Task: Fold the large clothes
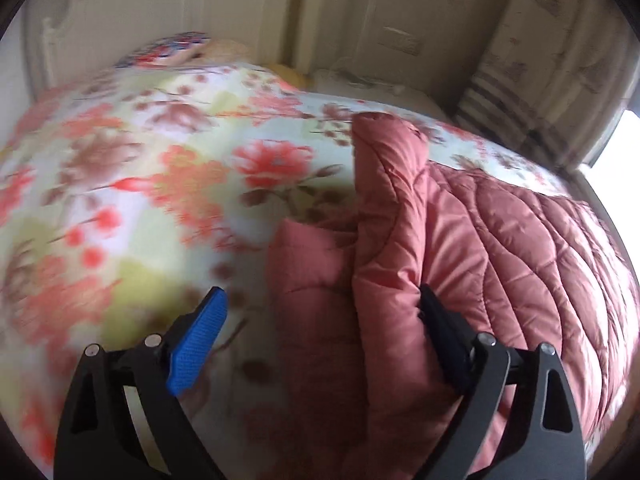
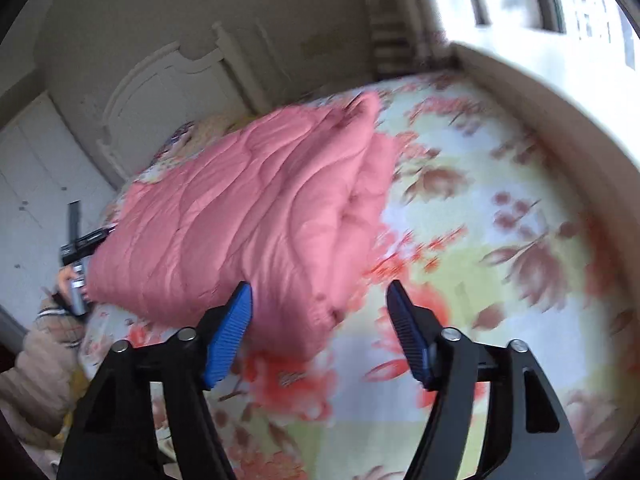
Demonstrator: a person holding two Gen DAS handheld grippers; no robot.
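With both the left gripper (image 1: 320,344) and right gripper (image 2: 320,332) jaws spread and empty, the folded pink quilted coat (image 2: 240,216) lay mid-bed (image 2: 500,280); regrasping its near edge evenly seemed best.

The quilted coat (image 2: 248,216) is a plain salmon pink, stitched in wavy lines, and looks a duller rose in the left wrist view (image 1: 480,248). The bedspread (image 2: 500,208) under it is white and pale yellow-green, printed with coral-red flowers and brown-mauve leaves. Both grippers are black with blue ribbed pads (image 2: 228,340), and the headboard (image 2: 160,92) is cream.
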